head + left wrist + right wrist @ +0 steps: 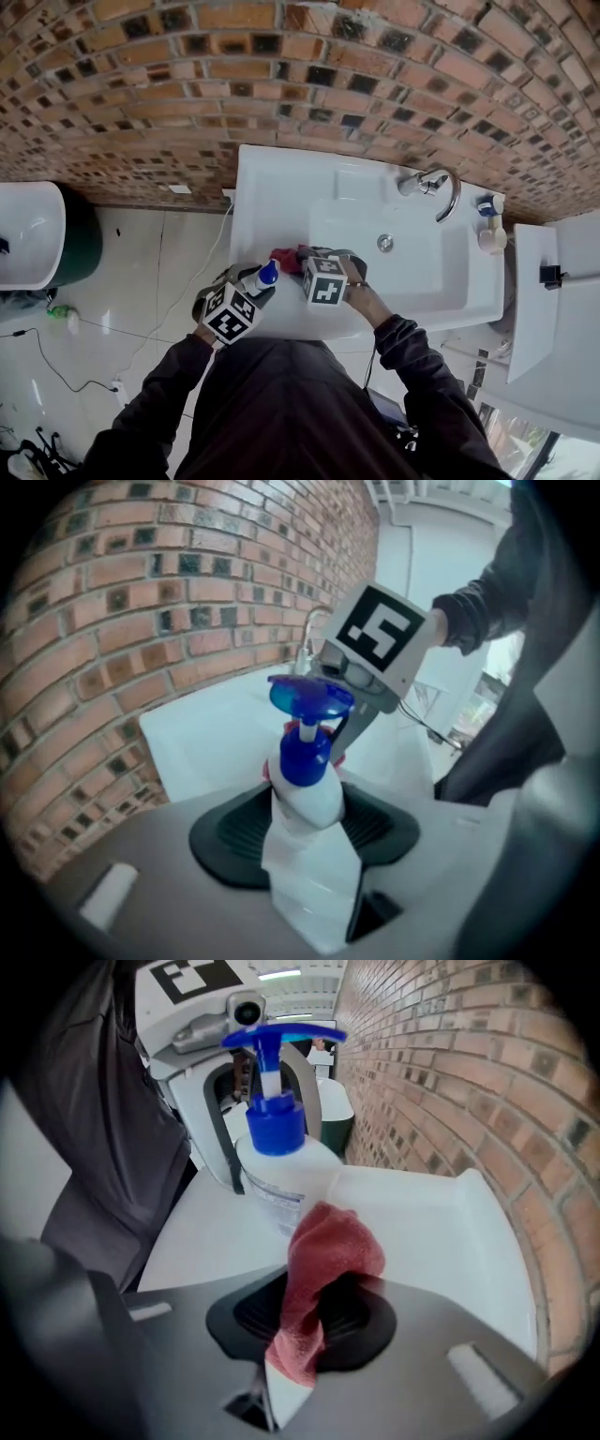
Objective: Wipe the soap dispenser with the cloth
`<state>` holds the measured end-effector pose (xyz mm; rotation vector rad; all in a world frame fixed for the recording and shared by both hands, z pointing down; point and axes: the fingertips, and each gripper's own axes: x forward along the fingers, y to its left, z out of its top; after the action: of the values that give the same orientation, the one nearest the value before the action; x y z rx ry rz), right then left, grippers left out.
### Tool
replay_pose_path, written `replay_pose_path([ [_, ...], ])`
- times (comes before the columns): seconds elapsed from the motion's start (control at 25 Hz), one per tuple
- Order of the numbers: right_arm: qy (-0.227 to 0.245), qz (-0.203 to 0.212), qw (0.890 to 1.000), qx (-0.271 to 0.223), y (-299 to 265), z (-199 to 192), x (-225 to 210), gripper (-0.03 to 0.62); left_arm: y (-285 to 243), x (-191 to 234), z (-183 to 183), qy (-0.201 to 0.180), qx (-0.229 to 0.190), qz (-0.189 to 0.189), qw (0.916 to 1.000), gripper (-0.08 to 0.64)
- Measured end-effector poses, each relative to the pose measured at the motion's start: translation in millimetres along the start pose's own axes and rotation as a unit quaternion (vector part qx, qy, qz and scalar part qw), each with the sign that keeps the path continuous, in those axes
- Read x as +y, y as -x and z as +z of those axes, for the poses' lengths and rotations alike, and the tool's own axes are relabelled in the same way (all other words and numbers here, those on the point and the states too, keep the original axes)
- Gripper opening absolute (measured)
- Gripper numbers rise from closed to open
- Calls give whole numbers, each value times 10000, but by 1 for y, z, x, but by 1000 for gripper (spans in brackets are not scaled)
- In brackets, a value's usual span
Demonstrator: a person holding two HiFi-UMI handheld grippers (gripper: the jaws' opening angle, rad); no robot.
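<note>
Red cloth (328, 1251) sits pinched in the right gripper (314, 1326), jaws clamped on its lower end and a bunched wad sticking out past the tips. Soap dispenser (281, 1180), a white bottle with a blue pump (277, 1040), stands upright just beyond that wad, on the front left rim of the white sink (281, 187). The left gripper (305, 822) has its jaws set wide around the bottle body, pads on both sides of it, so it reads as holding the bottle steady. Step in hand, as I judge it: the approach is finished and the wipe is about to start or has just started. The cloth wad is just beside the lower part of the bottle on the side facing the right gripper; whether they touch I cannot tell. Next move calls for pressing the wad onto the bottle wall and rubbing up and down or around it, with the left grip firm so the bottle does not tip or slide off the rim. The pump head is still clear of the cloth, well above it. Both grippers crowd close together over the rim in the head view.
</note>
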<state>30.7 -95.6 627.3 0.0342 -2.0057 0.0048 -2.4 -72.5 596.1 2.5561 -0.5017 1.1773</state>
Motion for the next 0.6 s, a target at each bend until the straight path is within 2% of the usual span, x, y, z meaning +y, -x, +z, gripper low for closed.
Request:
replay_pose_path([
  [0.04,-65,-111,9999,-28,6,-1,-2,67,0,-3,-2,-335,52,-213,9992,230],
  [0.12,-8,-364,9991,-196,19,4,-8,67,2,-10,-5,-1005,159,-682,9925,222],
  [0.2,408,-440,9973,-414,30,17,-6,67,4,-16,-8,-1486,245,-1080,9827,222],
  [0.28,1028,-368,9933,-382,34,25,5,67,5,-19,-10,-1767,342,-1274,9754,222],
  [0.36,1602,-299,9866,-114,35,21,17,67,4,-16,-11,-2004,483,-1168,9715,216],
  [0.48,1908,-21,9816,14,38,14,37,66,3,0,-18,-2132,724,-548,9728,216],
  [0.56,1822,110,9832,-75,39,14,51,66,2,11,-19,-1844,716,-151,9801,195],
  [0.6,1704,180,9851,-148,39,16,59,66,2,15,-18,-1610,629,63,9849,149],
])
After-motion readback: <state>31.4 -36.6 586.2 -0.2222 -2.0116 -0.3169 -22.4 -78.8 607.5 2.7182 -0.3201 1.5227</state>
